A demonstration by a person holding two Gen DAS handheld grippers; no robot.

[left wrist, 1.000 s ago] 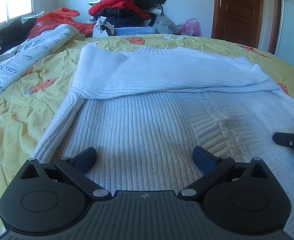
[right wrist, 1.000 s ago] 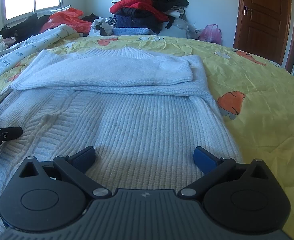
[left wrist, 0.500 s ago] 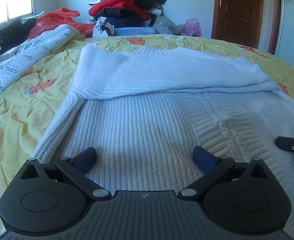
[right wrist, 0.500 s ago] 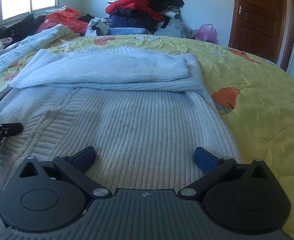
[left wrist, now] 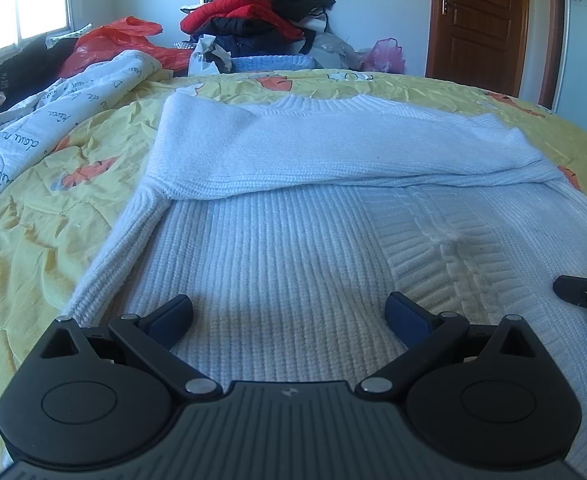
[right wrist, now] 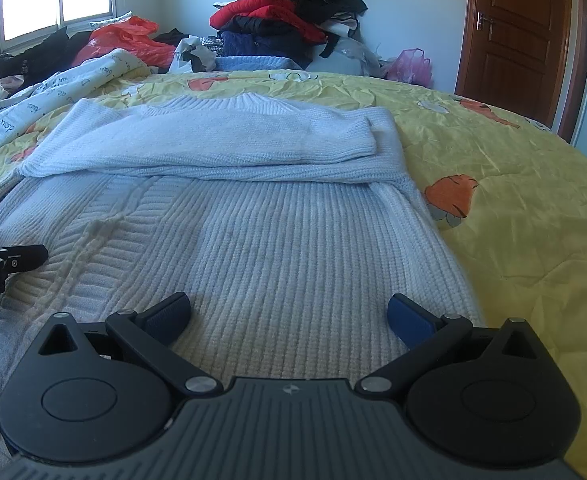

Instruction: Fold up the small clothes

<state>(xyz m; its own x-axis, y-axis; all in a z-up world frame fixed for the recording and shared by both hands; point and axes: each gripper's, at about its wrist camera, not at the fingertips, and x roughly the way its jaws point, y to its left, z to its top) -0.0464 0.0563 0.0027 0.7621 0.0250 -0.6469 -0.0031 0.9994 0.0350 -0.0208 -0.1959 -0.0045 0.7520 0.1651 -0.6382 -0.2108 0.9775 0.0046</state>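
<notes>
A white ribbed knit sweater [left wrist: 293, 248] [right wrist: 277, 240] lies flat on the yellow bedspread, with both sleeves folded across its upper body. My left gripper [left wrist: 289, 316] hovers open over the sweater's lower left part, nothing between its blue pads. My right gripper [right wrist: 289, 314] stands open over the lower right part, close to the sweater's right edge, also holding nothing. The right gripper's finger [left wrist: 581, 292] shows at the right edge of the left wrist view. The left gripper's finger [right wrist: 9, 260] shows at the left edge of the right wrist view.
The yellow bedspread [right wrist: 525, 208] with orange prints spreads to the right and left of the sweater. A white printed quilt [left wrist: 33, 132] lies bunched at the left. A pile of red and dark clothes [left wrist: 253, 20] rises behind the bed. A brown door [right wrist: 521, 40] stands at the back right.
The right gripper has drifted slightly right and back, so its finger sits further toward the edge of the left view. The sweater has not moved. Both grippers stay open.
</notes>
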